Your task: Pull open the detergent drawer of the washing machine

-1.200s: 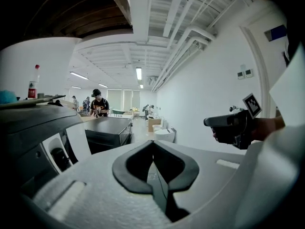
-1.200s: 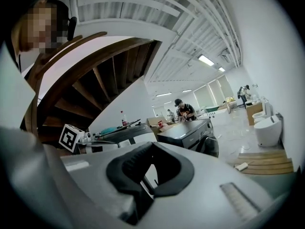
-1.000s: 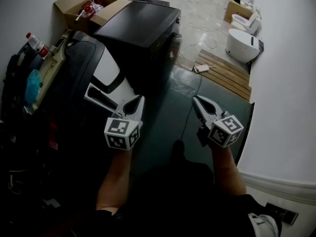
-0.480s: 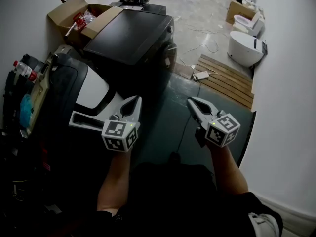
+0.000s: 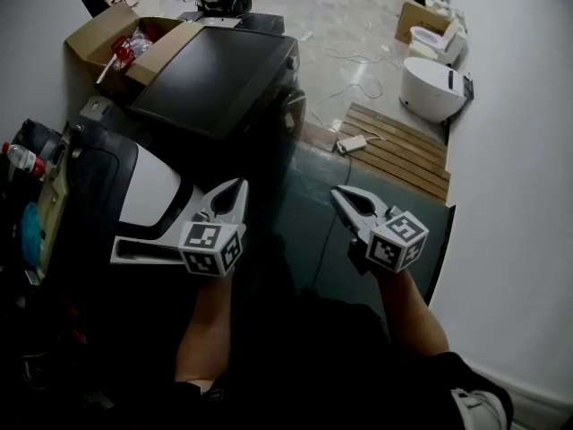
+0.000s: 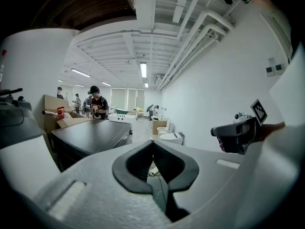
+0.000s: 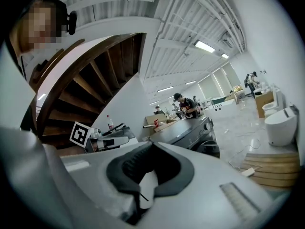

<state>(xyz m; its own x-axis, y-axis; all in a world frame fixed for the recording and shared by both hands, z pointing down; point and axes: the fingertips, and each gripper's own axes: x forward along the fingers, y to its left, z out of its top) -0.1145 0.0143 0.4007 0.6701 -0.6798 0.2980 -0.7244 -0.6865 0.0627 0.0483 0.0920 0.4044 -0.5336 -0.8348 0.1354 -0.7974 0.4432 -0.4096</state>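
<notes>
Black washing machine (image 5: 215, 79) stands upright; drawer indistinct, seemingly closed.

- An open cardboard box (image 5: 112, 41) with red-printed packs inside stands at the upper left.
- A white toilet (image 5: 428, 86) stands near the right wall.
- A wooden slat platform (image 5: 403, 155) lies on the floor, with a white plug block (image 5: 350, 143) on its left edge.
- A red-capped bottle (image 5: 20, 159) lies far left.

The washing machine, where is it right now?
In the head view, the dark washing machine stands upper left, between the open cardboard box and the wooden slatted platform.
</notes>
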